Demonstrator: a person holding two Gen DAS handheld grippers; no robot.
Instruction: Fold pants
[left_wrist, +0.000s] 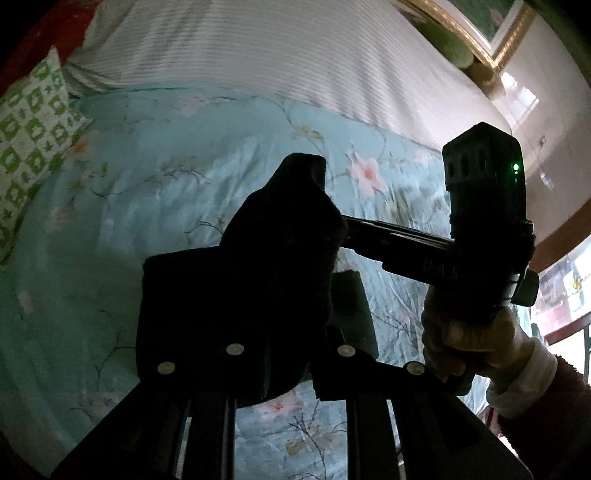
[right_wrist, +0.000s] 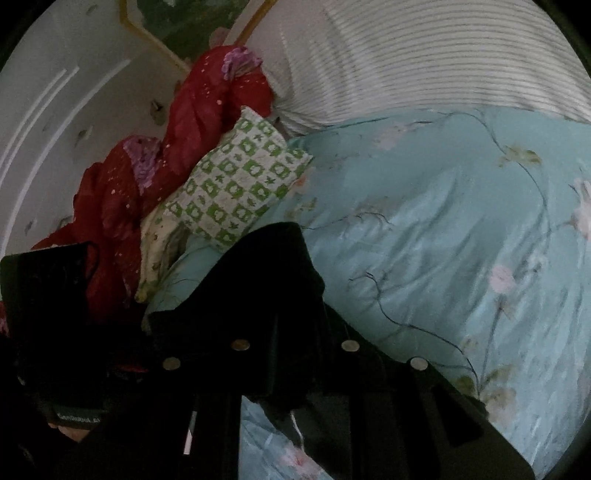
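Note:
The pants are dark, almost black cloth. In the left wrist view a bunch of them (left_wrist: 266, 240) stands up between my left gripper's (left_wrist: 258, 295) fingers, which are shut on it, lifted above the bed. My right gripper (left_wrist: 347, 236) reaches in from the right, held by a hand (left_wrist: 476, 332), and its fingers meet the same bunch. In the right wrist view the pants (right_wrist: 266, 280) fill the jaws of my right gripper (right_wrist: 266, 306), shut on the cloth. The left gripper's body (right_wrist: 48, 295) is at the left edge.
A light blue flowered quilt (left_wrist: 147, 221) covers the bed under both grippers. A green-and-white checked pillow (right_wrist: 236, 184) and a red garment (right_wrist: 207, 110) lie at the bed's head. A white striped blanket (left_wrist: 258, 48) lies behind. A gold-framed picture (left_wrist: 487, 33) hangs on the wall.

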